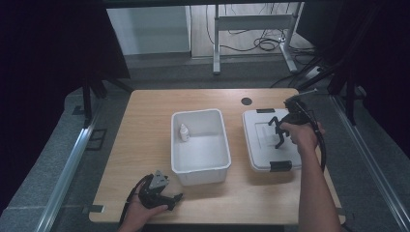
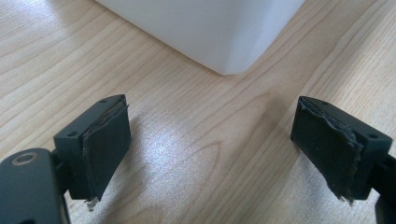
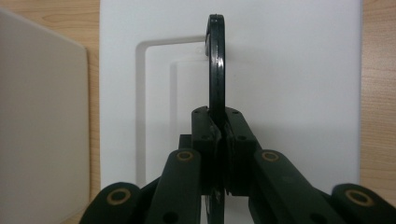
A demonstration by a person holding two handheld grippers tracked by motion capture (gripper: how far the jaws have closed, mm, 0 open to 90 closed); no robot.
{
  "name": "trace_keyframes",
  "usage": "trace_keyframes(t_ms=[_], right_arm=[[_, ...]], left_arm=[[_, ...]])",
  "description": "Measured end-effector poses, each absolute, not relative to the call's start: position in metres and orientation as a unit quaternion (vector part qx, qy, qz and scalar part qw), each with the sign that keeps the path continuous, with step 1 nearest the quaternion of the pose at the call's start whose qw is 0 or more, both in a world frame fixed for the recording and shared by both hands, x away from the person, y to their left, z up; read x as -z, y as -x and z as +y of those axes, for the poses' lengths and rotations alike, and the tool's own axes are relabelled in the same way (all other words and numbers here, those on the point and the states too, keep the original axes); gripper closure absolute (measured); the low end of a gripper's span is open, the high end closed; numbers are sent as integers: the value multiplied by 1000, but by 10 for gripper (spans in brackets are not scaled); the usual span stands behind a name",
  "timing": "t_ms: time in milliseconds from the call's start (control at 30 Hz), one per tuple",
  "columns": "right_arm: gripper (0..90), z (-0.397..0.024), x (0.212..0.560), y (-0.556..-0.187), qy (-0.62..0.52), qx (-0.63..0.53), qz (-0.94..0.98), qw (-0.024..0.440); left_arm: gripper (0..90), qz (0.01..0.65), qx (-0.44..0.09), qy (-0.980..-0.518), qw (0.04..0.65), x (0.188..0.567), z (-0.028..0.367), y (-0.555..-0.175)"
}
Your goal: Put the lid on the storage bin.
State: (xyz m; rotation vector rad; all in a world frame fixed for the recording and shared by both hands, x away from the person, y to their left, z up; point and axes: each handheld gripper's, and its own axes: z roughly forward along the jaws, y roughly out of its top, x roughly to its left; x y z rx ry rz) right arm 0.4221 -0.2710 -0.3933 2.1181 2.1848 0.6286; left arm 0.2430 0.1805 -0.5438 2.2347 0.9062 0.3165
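My right gripper (image 3: 218, 130) is shut on a thin black round piece (image 3: 216, 60), seen edge-on and standing upright between the pads. It hangs over a flat white lid (image 3: 289, 70). In the high view that gripper (image 1: 279, 137) is over the lid (image 1: 258, 145) at the table's right. My left gripper (image 1: 170, 197) rests low on the table near the front edge, its jaws wide apart with nothing between them. From its own view, the left gripper (image 2: 210, 154) faces the front corner of a white bin (image 2: 224, 37).
The open white bin (image 1: 200, 166) stands mid-table with a small white bottle (image 1: 184, 132) inside at its left. The lid has black latches at its far (image 1: 265, 110) and near (image 1: 280, 166) ends. Bare wooden table (image 1: 145, 125) lies left of the bin.
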Motion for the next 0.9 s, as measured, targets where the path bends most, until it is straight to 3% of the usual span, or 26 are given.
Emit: trace_keyframes(t_ms=[700, 900], right_arm=[[855, -251, 362, -409, -681, -205, 703, 13], [855, -239, 336, -400, -678, -211, 703, 24]], left_arm=[[119, 346, -120, -863, 347, 544, 180, -244], [118, 344, -119, -864, 347, 544, 180, -244]])
